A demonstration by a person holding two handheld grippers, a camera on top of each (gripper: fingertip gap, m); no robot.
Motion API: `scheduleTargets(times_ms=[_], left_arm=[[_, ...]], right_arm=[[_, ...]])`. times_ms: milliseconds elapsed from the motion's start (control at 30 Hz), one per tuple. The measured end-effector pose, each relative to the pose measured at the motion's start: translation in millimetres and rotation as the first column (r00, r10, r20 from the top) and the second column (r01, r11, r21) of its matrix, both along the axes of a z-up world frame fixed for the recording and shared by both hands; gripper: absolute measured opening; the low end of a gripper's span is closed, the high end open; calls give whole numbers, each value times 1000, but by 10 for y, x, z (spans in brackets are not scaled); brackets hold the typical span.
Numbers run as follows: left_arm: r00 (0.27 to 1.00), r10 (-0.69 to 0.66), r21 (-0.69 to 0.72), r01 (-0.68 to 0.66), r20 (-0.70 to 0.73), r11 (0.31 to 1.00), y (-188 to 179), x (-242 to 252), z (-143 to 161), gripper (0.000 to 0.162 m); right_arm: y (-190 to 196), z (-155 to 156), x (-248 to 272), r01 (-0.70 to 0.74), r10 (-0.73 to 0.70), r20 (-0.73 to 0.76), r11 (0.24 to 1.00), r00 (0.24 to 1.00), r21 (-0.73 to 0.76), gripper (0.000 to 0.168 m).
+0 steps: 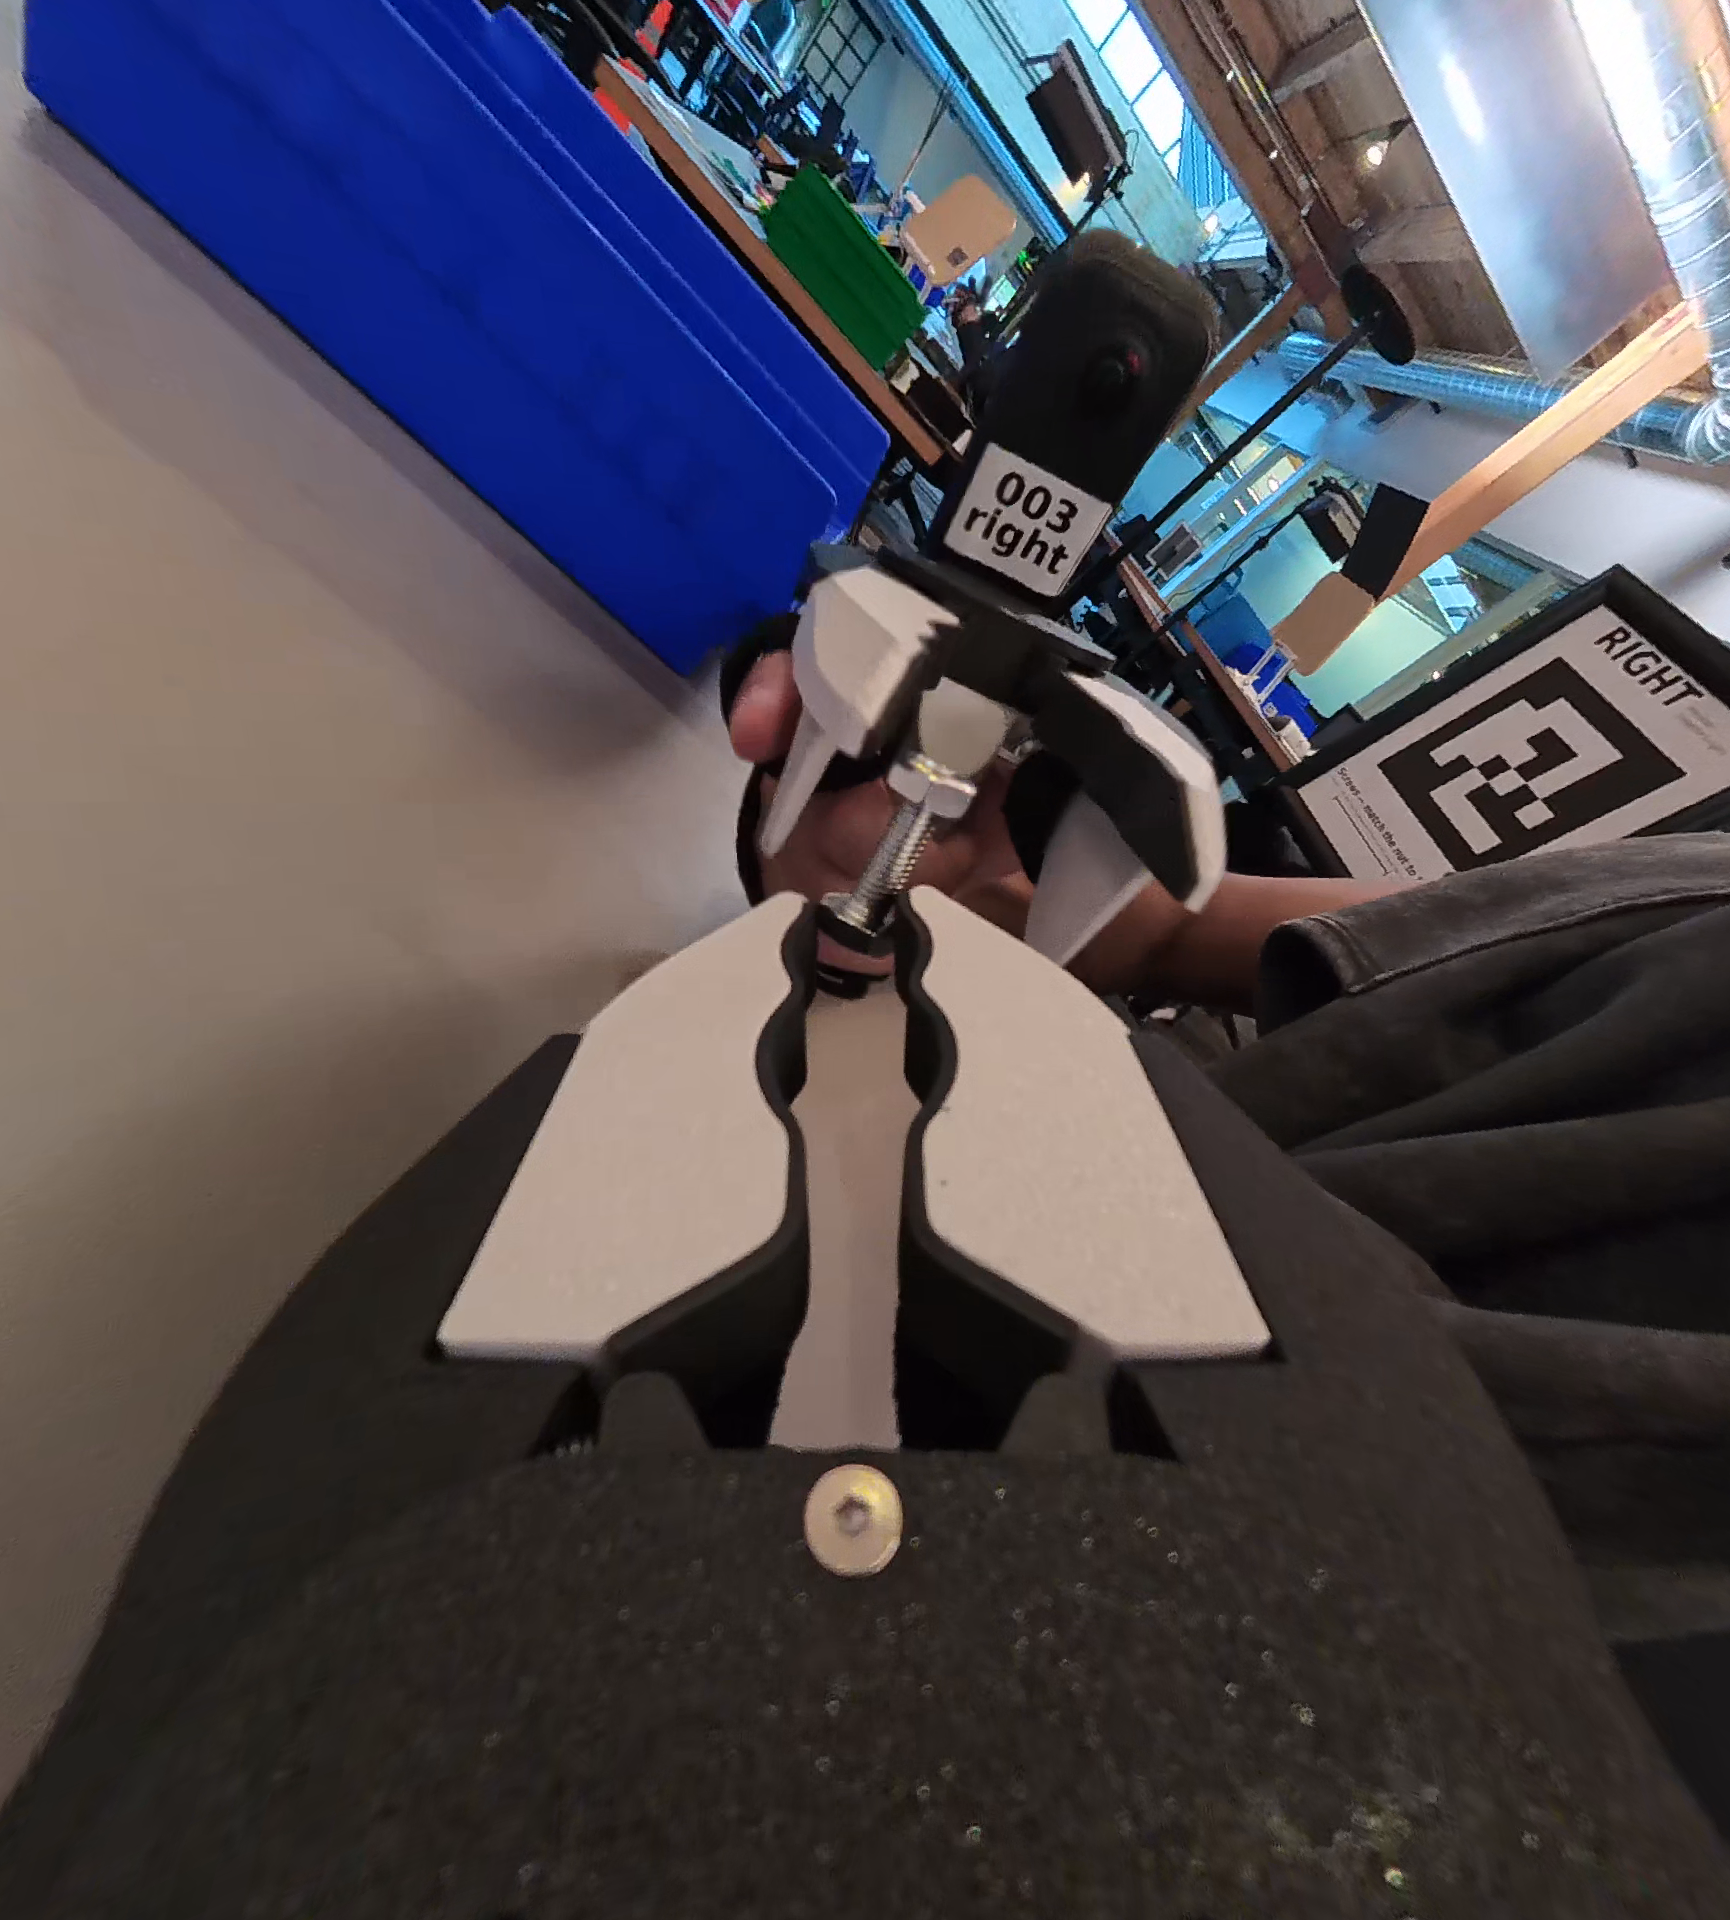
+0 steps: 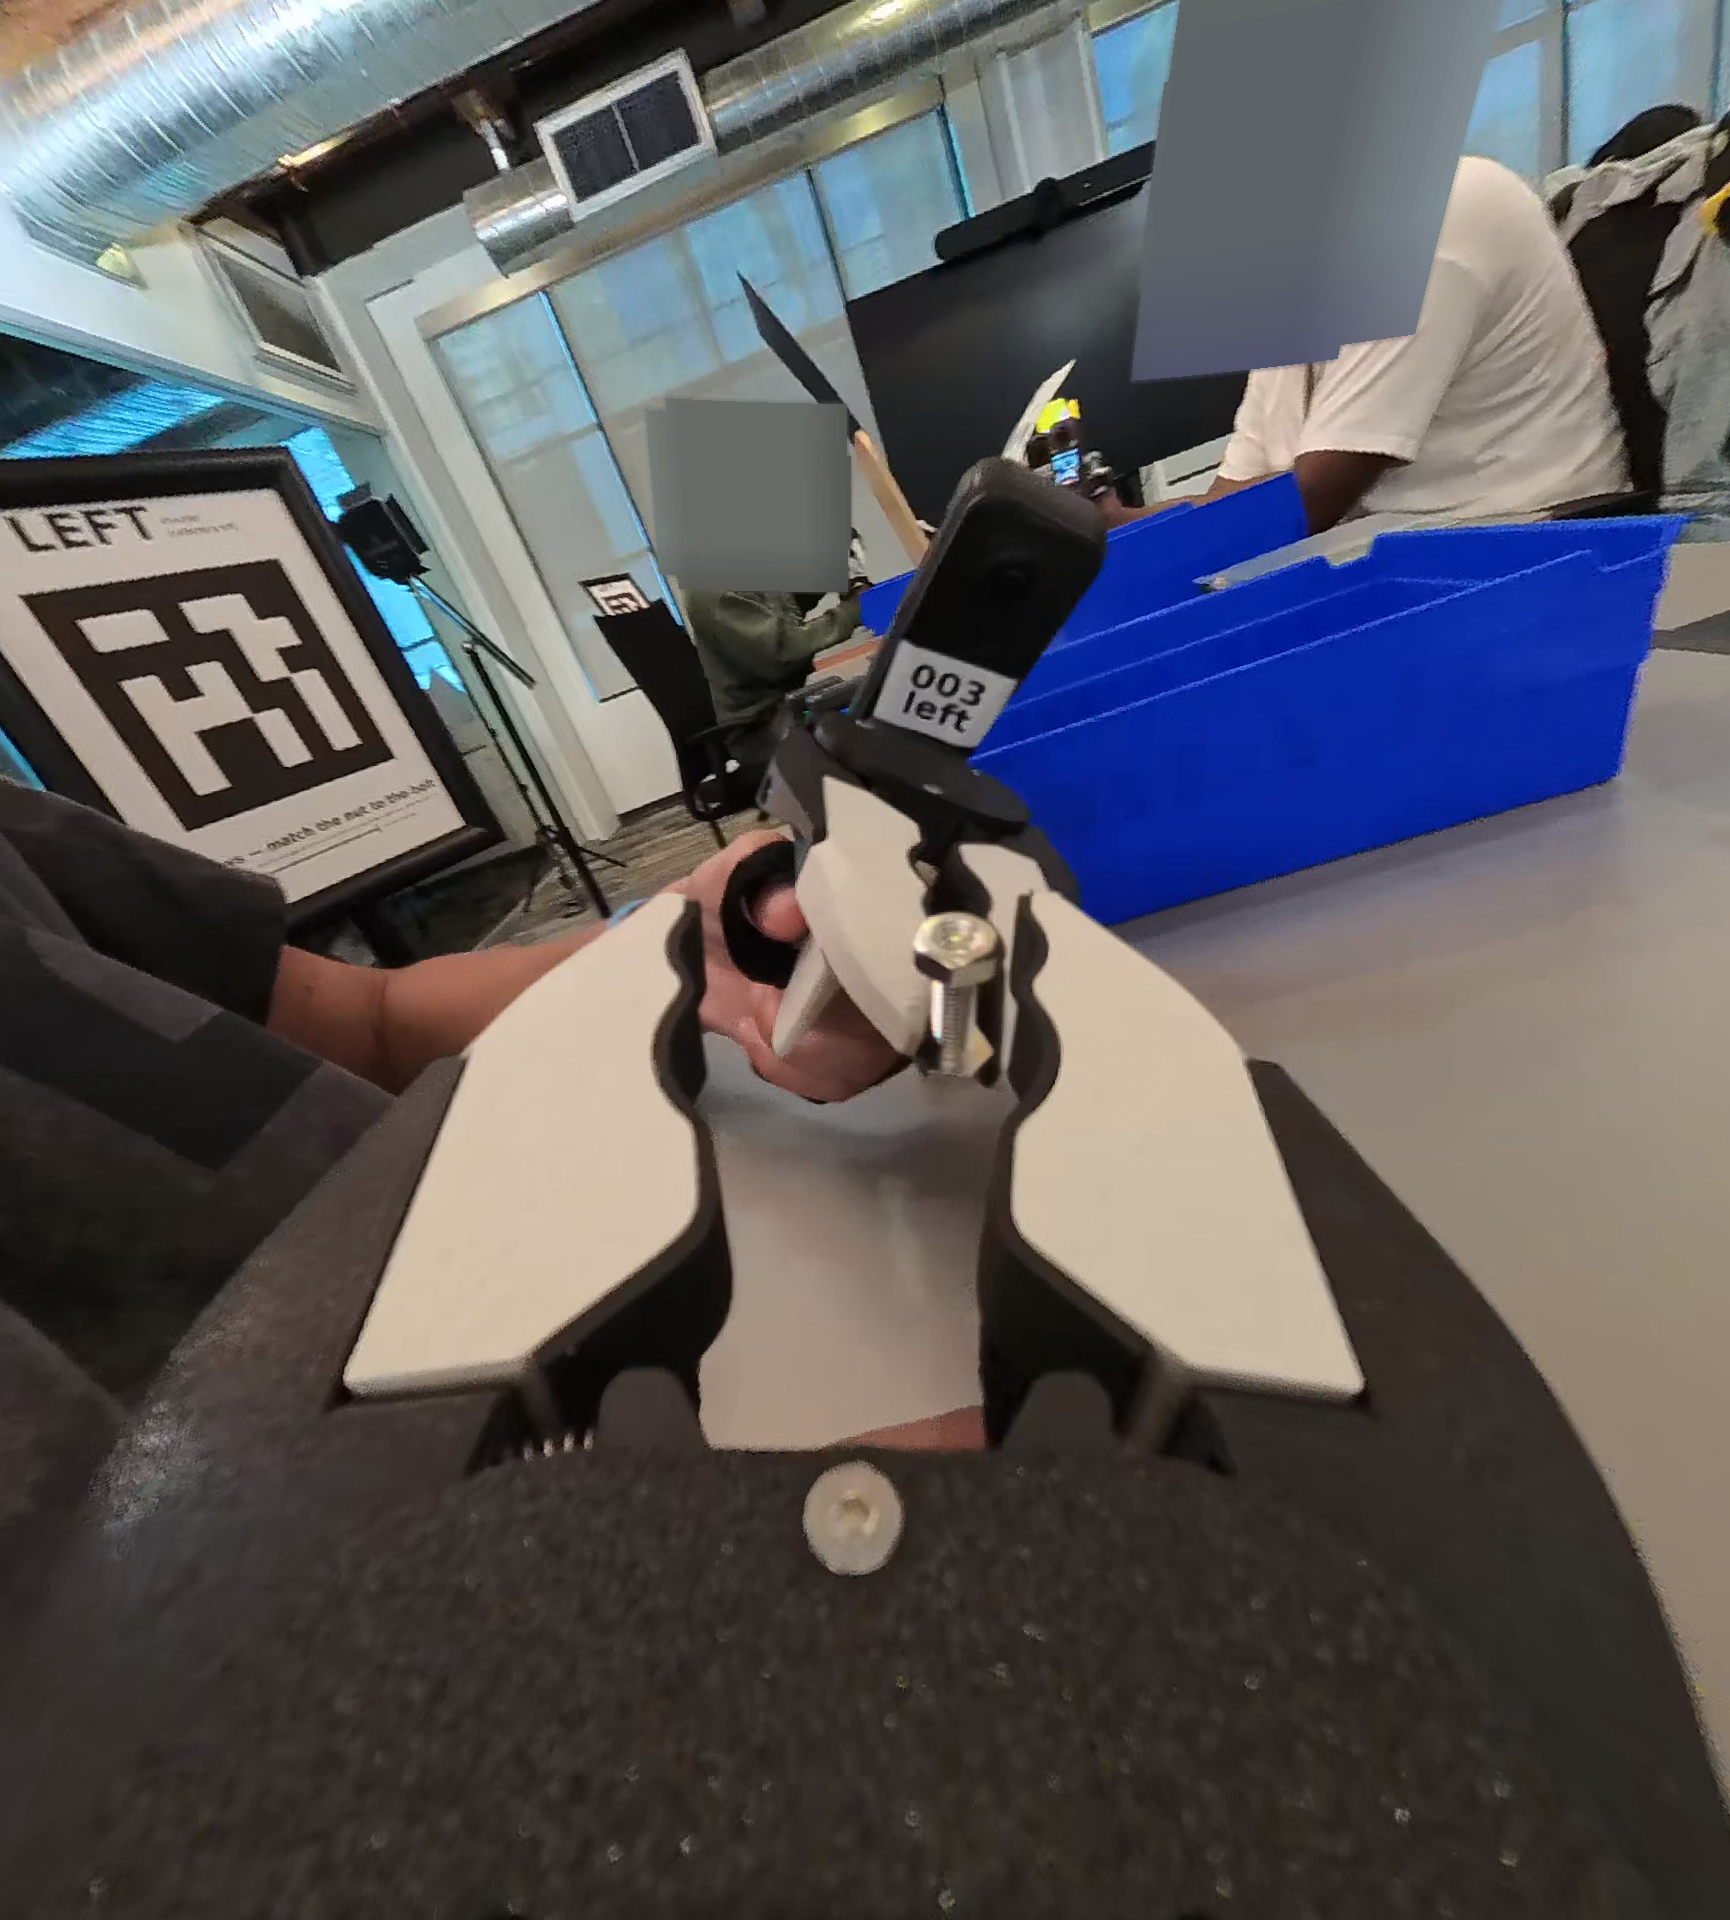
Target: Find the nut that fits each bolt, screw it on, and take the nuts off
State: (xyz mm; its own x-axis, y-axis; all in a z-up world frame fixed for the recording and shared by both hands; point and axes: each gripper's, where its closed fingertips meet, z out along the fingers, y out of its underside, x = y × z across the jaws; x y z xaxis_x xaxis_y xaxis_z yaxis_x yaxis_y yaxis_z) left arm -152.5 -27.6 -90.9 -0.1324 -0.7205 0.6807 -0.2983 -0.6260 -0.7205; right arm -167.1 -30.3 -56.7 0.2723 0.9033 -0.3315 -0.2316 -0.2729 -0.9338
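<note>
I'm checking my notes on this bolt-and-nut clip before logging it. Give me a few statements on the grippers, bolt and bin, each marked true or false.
1. The left gripper is closed on the nut end of the bolt. True.
2. The right gripper is clamped on the bolt head. False: its fingers stand wide apart, with the bolt head between them, ungripped.
3. The bolt lies on the table. False: it is held in the air above the table.
4. A blue bin sits on the table behind the grippers. True.
</note>
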Motion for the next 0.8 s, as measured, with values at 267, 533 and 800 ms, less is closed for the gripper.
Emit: scheduleTargets(times_ms=[267,533,800], left_arm=[[999,27,-33,-27,20,999,97,-42,1,13],[997,72,-30,-72,31,997,216,-79,30,13],[1000,14,19,-15,15,1000,58,0,16,13]], right_arm=[[41,-13,100,38,-38,-12,999,999,-18,56],[-37,-27,65,13,-13,-6,1000,1000,-6,55],[-13,-60,-75,-5,5,-8,999,1000,-32,62]])
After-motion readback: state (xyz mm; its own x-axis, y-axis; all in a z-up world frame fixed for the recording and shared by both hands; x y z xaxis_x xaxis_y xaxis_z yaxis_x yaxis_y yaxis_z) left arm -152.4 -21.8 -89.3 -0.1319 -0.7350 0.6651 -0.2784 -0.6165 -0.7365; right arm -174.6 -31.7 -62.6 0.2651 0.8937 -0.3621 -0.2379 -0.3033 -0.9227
